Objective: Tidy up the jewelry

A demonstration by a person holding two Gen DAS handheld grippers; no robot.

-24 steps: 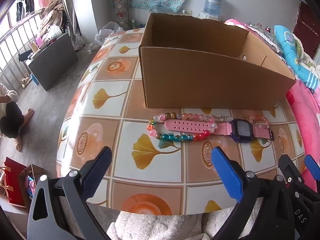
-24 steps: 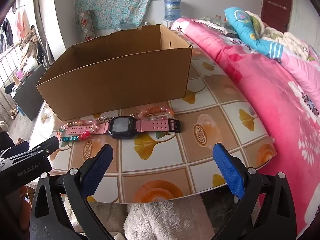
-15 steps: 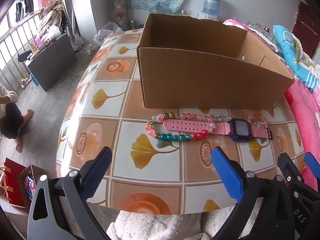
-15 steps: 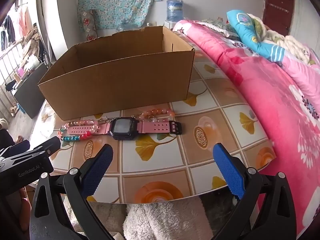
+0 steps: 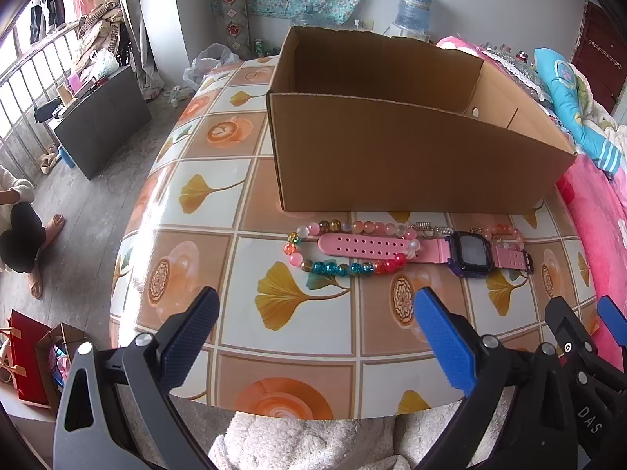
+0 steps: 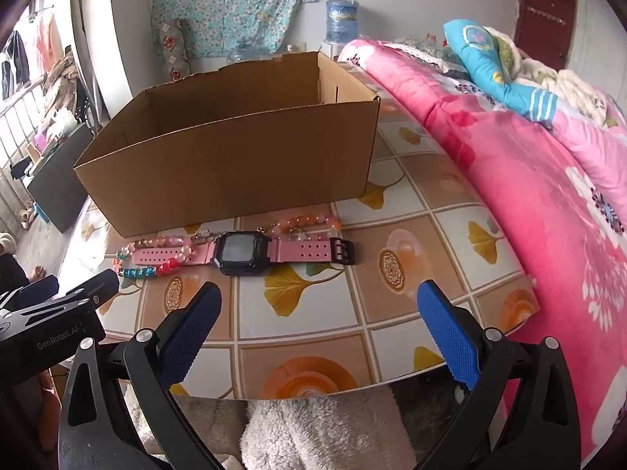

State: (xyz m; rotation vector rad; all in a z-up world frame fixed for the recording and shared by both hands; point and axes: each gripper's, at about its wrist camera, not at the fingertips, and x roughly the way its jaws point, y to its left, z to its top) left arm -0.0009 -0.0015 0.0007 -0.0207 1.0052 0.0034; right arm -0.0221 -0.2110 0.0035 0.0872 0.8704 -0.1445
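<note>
On the tiled tabletop [image 5: 203,243], just in front of the open cardboard box [image 5: 392,156], lies the jewelry: a pink-strap digital watch [image 5: 468,252] laid flat w/ strap stretched out, a multicolour bead bracelet [image 5: 333,268] looped around its long strap end, and a peach bead bracelet [image 6: 309,221] by the buckle end. Watch strap overlaps the multicolour loop, so the pieces are tangled-ish, touching. Box interior, as far as visible, looks empty; nothing moved in yet by my read.

Left gripper [image 5: 313,337] hangs above the near table edge, jaws wide apart, nothing between them, tilted down toward the multicolour bracelet. Right gripper [image 6: 317,329] likewise spread wide, empty, aimed at the watch face. Neither touches anything.

Step in hand, prob.: first approach for a pick. To do it well:
- Take the watch first w/ the right gripper, since its strap lies over the beads; pinch across the case or strap just beside it, not the strap tip, else it'll flop.
- Lift slow & straight; watch for the bracelet dragging along. Left gripper could pin the beads lightly while the watch comes free.
- Beads are round & slick: close on the string across two or three beads, low to the table, so they don't squirt out.
- Clear the box front wall fully before lowering; release near the floor, not from height.
</note>
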